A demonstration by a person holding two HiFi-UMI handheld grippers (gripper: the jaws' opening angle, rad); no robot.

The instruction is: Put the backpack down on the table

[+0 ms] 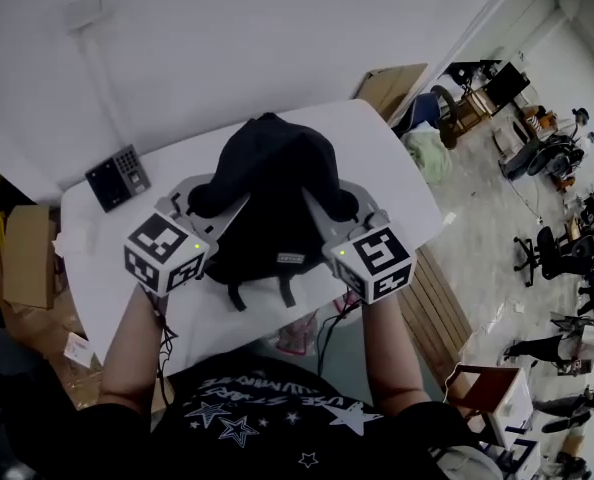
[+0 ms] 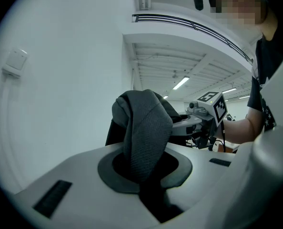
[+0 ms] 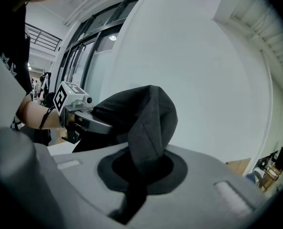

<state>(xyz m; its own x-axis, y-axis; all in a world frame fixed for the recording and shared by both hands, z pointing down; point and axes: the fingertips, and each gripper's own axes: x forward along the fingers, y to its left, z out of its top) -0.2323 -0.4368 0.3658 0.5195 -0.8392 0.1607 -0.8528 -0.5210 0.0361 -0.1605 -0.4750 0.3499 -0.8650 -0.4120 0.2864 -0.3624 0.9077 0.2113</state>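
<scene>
A black backpack (image 1: 272, 198) is held upright over the white table (image 1: 387, 153), its loose webbing hanging near the front edge. Whether its base touches the tabletop cannot be told. My left gripper (image 1: 199, 200) is shut on the left shoulder strap (image 2: 146, 132), which rises as a grey padded loop out of the jaws of that gripper (image 2: 144, 178). My right gripper (image 1: 345, 206) is shut on the other shoulder strap (image 3: 148, 123), pinched between the jaws of that gripper (image 3: 140, 173). Each gripper shows in the other's view, the right gripper (image 2: 206, 111) and the left gripper (image 3: 77, 109).
A dark keypad device (image 1: 117, 176) lies at the table's back left, a small white box (image 1: 77, 238) near its left edge. Cardboard boxes (image 1: 27, 258) stand on the floor at left. A white wall runs behind the table. A slatted wooden bench (image 1: 442, 308) and office chairs (image 1: 557, 153) are at right.
</scene>
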